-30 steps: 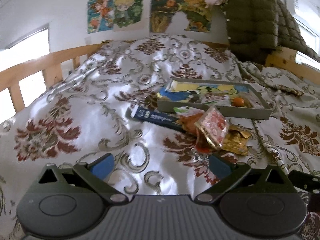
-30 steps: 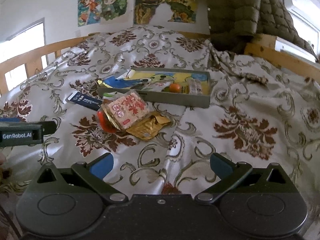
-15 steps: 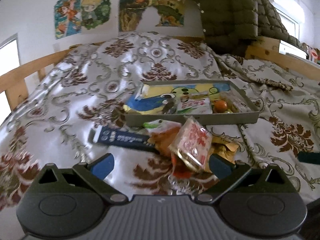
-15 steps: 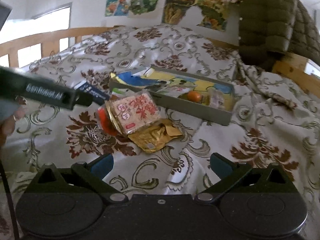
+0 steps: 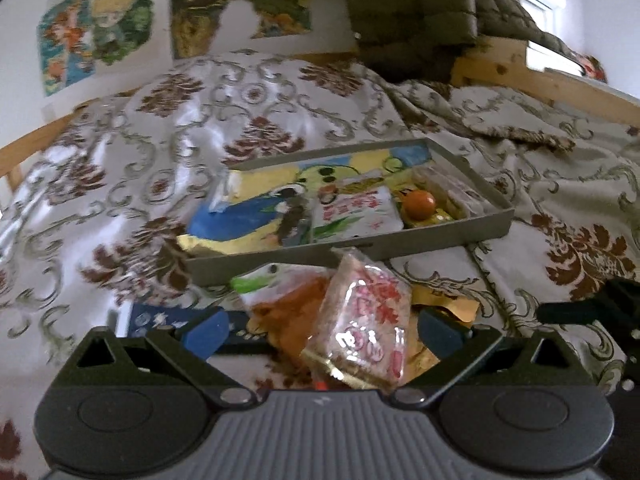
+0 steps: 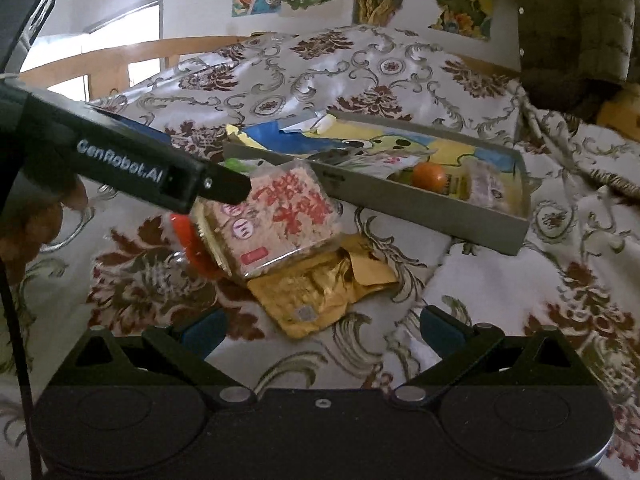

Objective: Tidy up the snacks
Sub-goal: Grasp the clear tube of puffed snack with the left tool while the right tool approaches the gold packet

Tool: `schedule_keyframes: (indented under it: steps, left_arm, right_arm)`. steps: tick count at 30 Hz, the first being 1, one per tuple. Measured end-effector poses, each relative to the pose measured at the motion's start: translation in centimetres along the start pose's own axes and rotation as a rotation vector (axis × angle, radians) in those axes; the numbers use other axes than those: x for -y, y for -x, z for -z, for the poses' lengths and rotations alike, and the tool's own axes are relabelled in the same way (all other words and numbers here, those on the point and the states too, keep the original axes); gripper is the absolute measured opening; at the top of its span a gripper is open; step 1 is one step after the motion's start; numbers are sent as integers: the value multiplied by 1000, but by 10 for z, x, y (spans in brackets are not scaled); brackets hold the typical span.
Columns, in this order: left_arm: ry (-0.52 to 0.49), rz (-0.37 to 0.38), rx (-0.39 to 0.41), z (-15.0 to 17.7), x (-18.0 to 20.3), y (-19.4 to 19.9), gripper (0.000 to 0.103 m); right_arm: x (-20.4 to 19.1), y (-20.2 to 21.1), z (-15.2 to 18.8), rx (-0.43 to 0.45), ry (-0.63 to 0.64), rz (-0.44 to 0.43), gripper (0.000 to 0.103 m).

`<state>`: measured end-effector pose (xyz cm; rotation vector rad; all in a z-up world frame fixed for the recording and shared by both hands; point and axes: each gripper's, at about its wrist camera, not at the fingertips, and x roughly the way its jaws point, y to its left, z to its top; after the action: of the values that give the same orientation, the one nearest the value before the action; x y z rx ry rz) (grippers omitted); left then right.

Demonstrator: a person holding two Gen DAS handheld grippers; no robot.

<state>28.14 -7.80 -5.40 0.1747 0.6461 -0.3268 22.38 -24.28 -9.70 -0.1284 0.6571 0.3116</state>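
Note:
A clear snack pack with red print [image 5: 364,320] [image 6: 280,216] leans on a pile of loose snacks on the bedspread. The pile includes an orange bag [image 5: 292,308], a dark blue pack [image 5: 156,318] and a gold wrapper [image 6: 320,292]. My left gripper [image 5: 322,332] is open, its blue pads on either side of the clear pack. In the right wrist view one of its black fingers [image 6: 168,172] reaches the pack's left edge. My right gripper [image 6: 322,330] is open and empty, just short of the gold wrapper. Behind the pile a grey tray [image 5: 400,246] [image 6: 420,210] holds packets and an orange ball [image 5: 420,202] [image 6: 429,174].
The bed has a wooden rail [image 6: 120,56] on the left and another [image 5: 540,84] at the back right. A dark green quilted jacket [image 5: 420,12] hangs over the far end. Posters [image 5: 100,28] cover the wall. A hand [image 6: 44,216] grips the left tool.
My left gripper has moved forward and to the right until the clear pack sits between its fingers. My right gripper has come closer to the pile; the left tool now crosses its view.

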Motion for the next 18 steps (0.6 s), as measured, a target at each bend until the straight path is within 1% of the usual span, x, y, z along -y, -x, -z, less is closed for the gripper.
schedule_keyframes:
  steps: [3,8,11,15,17,18]
  left_arm:
    - [-35,19,-14,-3,3,-11,103]
    - [-70,33,-32,-5,9,-22,103]
    - [-59,60,-42,-5,10,-25,103]
    - [-19,83,-35,-6,9,-28,101]
    - [-7,96,-38,-7,9,-29,99]
    - [-1,116,-47,-8,9,-30,98]
  right_arm:
    - [6,-12,-3,-5,-29,-6,102]
    - [8,-30,-9,-16,-40,39,102]
    - [6,-36,-9,-14,-40,47,102]
    - [-2,-39,-4,-21,16,46,102]
    - [-4,-39,-4,-29,35,74,102]
    - [-5,-39,-3,-33,40,93,102]
